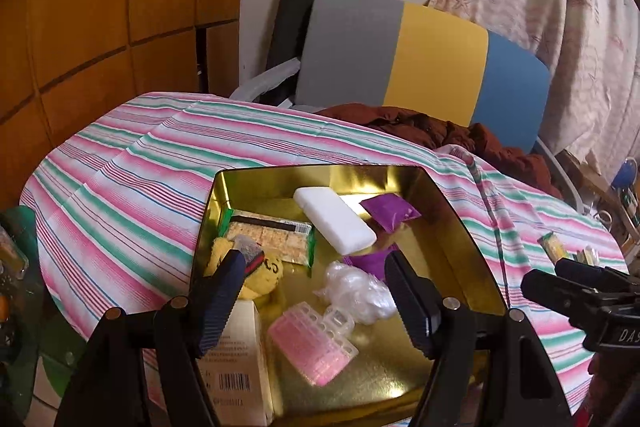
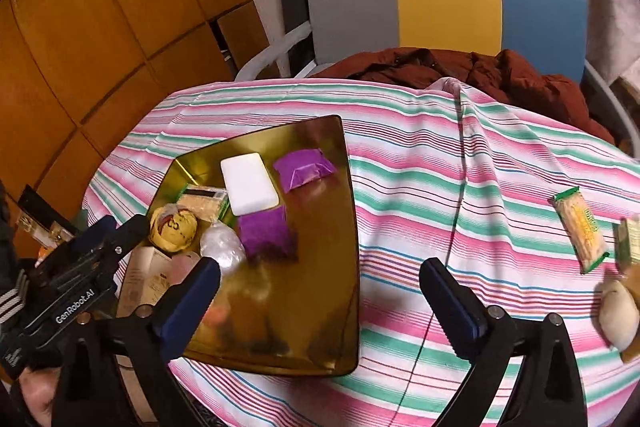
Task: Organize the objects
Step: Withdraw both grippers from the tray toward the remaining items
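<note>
Objects for sorting are sitting mostly inside the gold tin tray (image 2: 320,267), which is resting on the striped tablecloth (image 2: 440,187) toward the left of the table. In the tray: a white block (image 2: 249,183) and a purple packet (image 2: 304,169) at the far end, a second purple packet (image 2: 266,233), a cracker pack (image 1: 276,233), a yellow ball (image 2: 174,227), a crumpled clear bag (image 1: 358,289), a pink pill case (image 1: 308,349) and a cardboard box (image 1: 240,359) nearer. Judged progress: well along, most items already gathered. Remaining on the cloth at the far right: a green-edged cracker packet (image 2: 582,229), another packet (image 2: 630,241) beside it and a tan plush toy (image 2: 620,315). Left gripper (image 1: 312,283) is hovering over the tray's near end, jaws wide apart, gripping nothing. Right gripper (image 2: 320,291) is hanging over the tray's right edge, jaws likewise spread wide and empty, well apart from the leftover items.
</note>
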Action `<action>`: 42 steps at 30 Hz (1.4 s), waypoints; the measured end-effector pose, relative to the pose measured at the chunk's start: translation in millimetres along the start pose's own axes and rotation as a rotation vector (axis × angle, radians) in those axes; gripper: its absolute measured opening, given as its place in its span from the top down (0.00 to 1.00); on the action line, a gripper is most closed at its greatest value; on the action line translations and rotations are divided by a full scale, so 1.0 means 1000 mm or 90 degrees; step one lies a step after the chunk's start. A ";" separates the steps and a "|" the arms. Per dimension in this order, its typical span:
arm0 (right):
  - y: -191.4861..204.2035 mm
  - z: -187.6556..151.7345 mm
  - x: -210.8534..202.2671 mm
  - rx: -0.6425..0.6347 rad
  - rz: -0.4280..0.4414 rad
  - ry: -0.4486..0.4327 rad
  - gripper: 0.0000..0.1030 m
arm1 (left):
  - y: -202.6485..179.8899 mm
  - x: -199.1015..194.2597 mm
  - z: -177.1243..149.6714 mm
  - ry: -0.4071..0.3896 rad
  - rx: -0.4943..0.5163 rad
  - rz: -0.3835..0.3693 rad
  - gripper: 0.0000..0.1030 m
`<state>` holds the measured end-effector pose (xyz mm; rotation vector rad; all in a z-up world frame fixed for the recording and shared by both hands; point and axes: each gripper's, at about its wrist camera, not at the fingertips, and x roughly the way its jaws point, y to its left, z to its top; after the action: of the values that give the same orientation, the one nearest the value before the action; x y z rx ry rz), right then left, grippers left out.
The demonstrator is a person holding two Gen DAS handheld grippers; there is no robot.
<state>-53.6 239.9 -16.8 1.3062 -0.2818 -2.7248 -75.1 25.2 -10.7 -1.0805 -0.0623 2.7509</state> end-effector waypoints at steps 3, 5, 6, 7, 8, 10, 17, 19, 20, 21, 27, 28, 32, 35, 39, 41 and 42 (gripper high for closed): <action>0.003 -0.006 -0.003 -0.013 -0.023 -0.010 0.01 | -0.004 -0.006 -0.003 -0.001 0.012 0.002 0.29; 0.005 -0.007 -0.005 -0.018 -0.030 -0.014 0.00 | -0.008 -0.010 -0.005 -0.004 0.019 -0.001 0.29; 0.005 -0.008 -0.007 -0.021 -0.036 -0.017 0.00 | -0.010 -0.011 -0.006 -0.004 0.023 -0.001 0.29; 0.007 -0.009 -0.008 -0.025 -0.044 -0.022 0.00 | -0.013 -0.012 -0.006 -0.004 0.028 -0.002 0.29; 0.008 -0.009 -0.009 -0.032 -0.053 -0.027 0.00 | -0.015 -0.014 -0.007 -0.005 0.032 -0.005 0.29; 0.010 -0.011 -0.012 -0.046 -0.070 -0.034 0.00 | -0.019 -0.016 -0.007 -0.009 0.038 -0.007 0.29; 0.004 -0.016 -0.019 -0.049 -0.094 -0.046 0.00 | -0.030 -0.021 -0.009 -0.010 0.063 -0.017 0.29; -0.001 -0.018 -0.023 -0.042 -0.100 -0.049 0.00 | -0.035 -0.022 -0.009 -0.013 0.073 -0.017 0.29; -0.005 -0.018 -0.025 -0.038 -0.103 -0.051 0.00 | -0.037 -0.023 -0.009 -0.013 0.078 -0.019 0.29; -0.008 -0.019 -0.026 -0.034 -0.106 -0.053 0.00 | -0.039 -0.023 -0.009 -0.013 0.080 -0.023 0.29; -0.032 -0.024 -0.036 -0.011 -0.130 -0.058 0.00 | -0.054 -0.023 -0.011 -0.006 0.103 -0.035 0.29; -0.037 -0.025 -0.037 -0.004 -0.134 -0.058 0.00 | -0.057 -0.023 -0.011 -0.005 0.107 -0.038 0.29; -0.054 -0.028 -0.041 0.017 -0.149 -0.057 0.00 | -0.071 -0.020 -0.013 0.004 0.129 -0.052 0.29; -0.065 -0.030 -0.045 0.026 -0.158 -0.058 0.00 | -0.080 -0.020 -0.015 0.008 0.141 -0.063 0.29; -0.077 -0.029 -0.048 0.035 -0.171 -0.060 0.00 | -0.091 -0.019 -0.017 0.011 0.155 -0.077 0.29; -0.083 -0.027 -0.050 0.040 -0.177 -0.062 0.00 | -0.095 -0.018 -0.018 0.010 0.159 -0.085 0.29; -0.086 -0.027 -0.051 0.042 -0.180 -0.063 0.00 | -0.098 -0.018 -0.017 0.011 0.161 -0.089 0.29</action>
<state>-2.5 329.9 -12.7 1.3211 -0.2110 -3.0446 -35.2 117.2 -1.1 -0.9906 0.1989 2.5410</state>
